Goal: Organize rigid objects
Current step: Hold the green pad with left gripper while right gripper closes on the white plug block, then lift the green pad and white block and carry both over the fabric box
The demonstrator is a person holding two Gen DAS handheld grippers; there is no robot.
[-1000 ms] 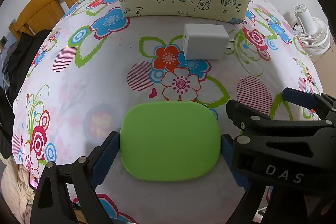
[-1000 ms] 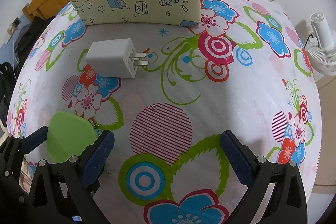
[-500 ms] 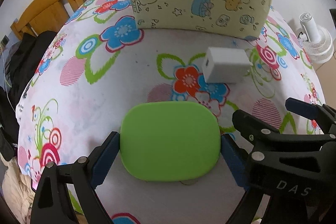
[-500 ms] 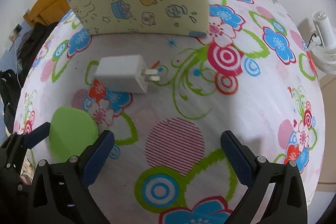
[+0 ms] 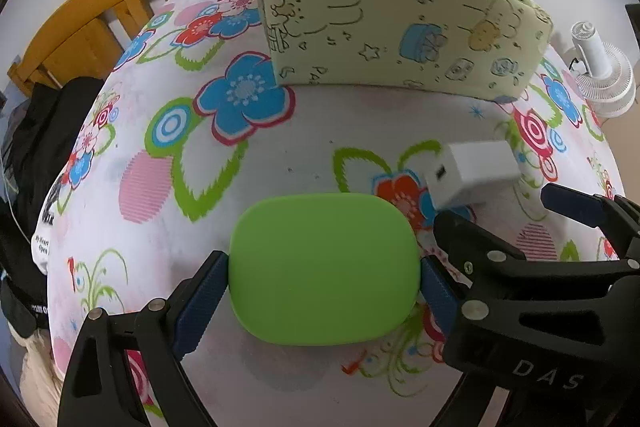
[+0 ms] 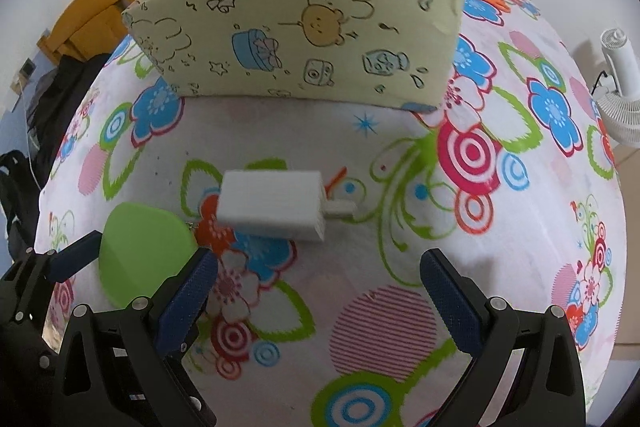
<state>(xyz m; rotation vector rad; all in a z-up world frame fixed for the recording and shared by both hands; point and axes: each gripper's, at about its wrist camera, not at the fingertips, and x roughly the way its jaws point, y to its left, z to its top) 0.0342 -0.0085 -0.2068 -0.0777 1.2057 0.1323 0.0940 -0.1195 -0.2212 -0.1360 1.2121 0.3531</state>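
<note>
Left wrist: green case (image 5: 325,269) in left gripper (image 5: 324,287)

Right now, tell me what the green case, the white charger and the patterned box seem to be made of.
Green case: probably silicone or soft-touch plastic; matte, glare-free, rounded corners.
White charger: hard plastic, smooth with a slight sheen; crisp edges, metal prongs at one end.
Patterned box: likely cardboard under printed paper or film; thin folded walls, frayed top corner.
</note>
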